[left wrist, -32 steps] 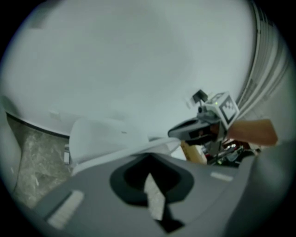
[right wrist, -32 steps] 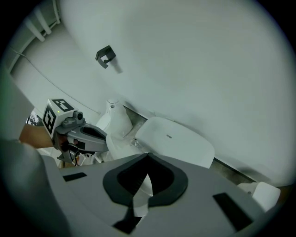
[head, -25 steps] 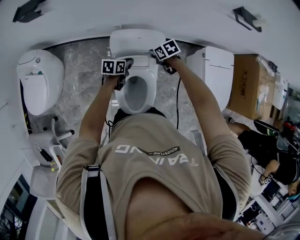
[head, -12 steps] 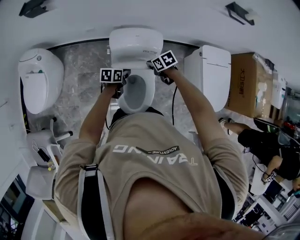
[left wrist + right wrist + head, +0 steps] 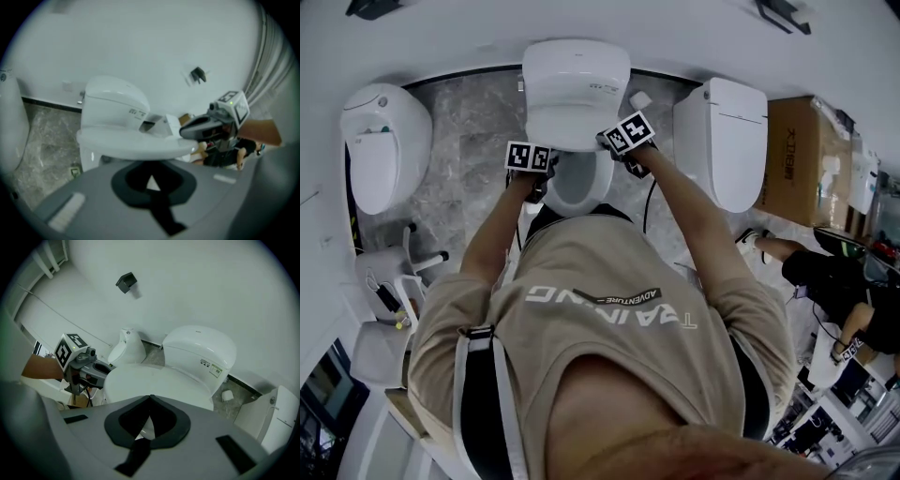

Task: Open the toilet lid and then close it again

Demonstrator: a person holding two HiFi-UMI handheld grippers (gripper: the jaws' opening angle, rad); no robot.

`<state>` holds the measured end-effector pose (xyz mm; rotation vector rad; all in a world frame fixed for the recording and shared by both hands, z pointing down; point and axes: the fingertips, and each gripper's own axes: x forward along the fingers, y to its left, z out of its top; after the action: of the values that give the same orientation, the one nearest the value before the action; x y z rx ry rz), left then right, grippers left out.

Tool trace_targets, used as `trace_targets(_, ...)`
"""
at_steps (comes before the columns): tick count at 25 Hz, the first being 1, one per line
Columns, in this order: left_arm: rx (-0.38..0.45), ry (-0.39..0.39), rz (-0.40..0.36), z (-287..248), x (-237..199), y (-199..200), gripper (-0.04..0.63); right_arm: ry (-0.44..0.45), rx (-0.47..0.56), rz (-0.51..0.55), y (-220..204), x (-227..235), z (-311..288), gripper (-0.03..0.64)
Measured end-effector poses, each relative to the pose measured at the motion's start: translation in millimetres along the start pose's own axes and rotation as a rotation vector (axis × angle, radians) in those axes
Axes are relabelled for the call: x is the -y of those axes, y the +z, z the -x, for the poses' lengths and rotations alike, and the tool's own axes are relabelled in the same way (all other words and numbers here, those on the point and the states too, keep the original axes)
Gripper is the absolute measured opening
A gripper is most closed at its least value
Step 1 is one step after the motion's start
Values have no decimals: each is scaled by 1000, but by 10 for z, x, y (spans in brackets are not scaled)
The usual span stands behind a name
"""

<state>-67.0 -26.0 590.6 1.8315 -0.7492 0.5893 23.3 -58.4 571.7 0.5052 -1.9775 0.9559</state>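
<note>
Looks like the closing half. Ease that white oval plastic lid down evenly from both sides, no letting it slam. Got both bare forearms reaching out over the white ceramic toilet, wrists tipped downward. Holding left tool and right tool pressed together, pinching nothing, by the lid's side edges. Hanging partway down over that toilet.

Floor: grey veined marble tile, runs to white wall ahead of me. Three white toilets stand on it in a row. The middle toilet is straight ahead, with left toilet and right toilet each apart from it. One paper roll lies on tile between middle and right units, near wall. Brown cardboard box just beside right toilet, on its outer side.
</note>
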Motion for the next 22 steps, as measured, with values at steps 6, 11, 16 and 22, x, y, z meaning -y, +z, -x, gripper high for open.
trace_targets(6, -70, 20, -4, 6, -27, -423, 5, -11, -43, 40, -368, -121, -99, 14)
trace_targets(11, -124, 51, 28, 89, -115, -780, 5, -20, -92, 72, -694, -225, -208, 12)
trace_targets(16, -100, 86, 112, 271, -261, -928, 5, -3, -138, 65, -982, -336, -353, 14)
trace_targets(22, -105, 124, 77, 324, -282, -927, 5, 2, -157, 2, -1280, -414, -569, 14)
